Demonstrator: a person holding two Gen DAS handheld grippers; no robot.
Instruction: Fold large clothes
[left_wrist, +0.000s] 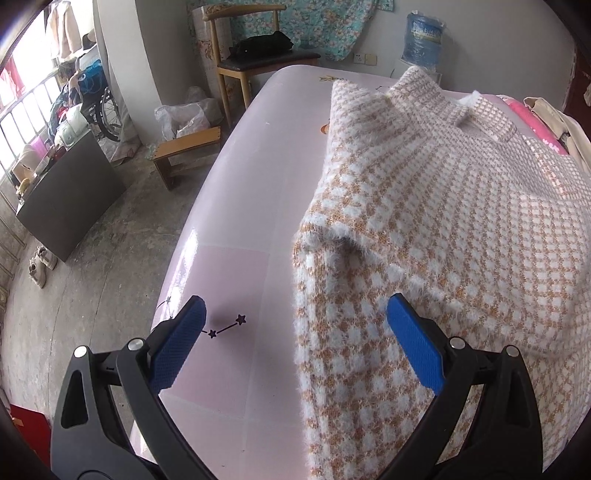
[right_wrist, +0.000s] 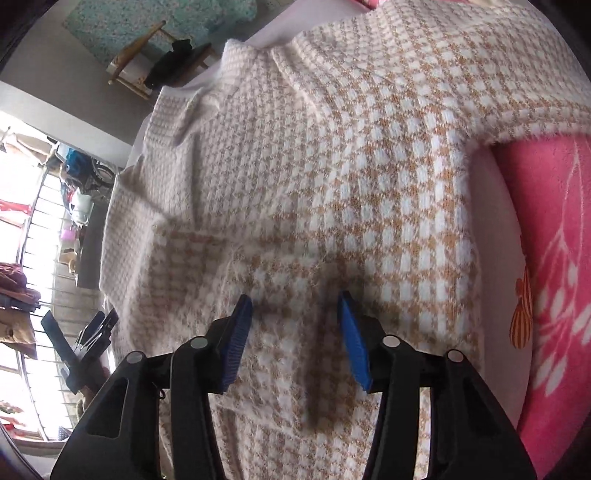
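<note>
one fuzzy knit sweater (left_wrist: 443, 221), checked in white and tan with a hairy nap and ribbed collar, lies spread on a smooth, glossy pale pink bed (left_wrist: 236, 206) printed with small black stars. its folded sleeve edge runs toward 6 o'clock in the left wrist view. the left tongs (left_wrist: 295, 317) tilt downward, blue ribbed pads (left_wrist: 177, 347) spread wide, one over bare sheet, one over the knit, gripping nothing. the right tongs (right_wrist: 295, 306) point steeply down at the sweater's middle, pads partly apart over a raised ridge of knit, not pinching it. one plush pink blanket (right_wrist: 546, 258) lies at 3 o'clock.
</note>
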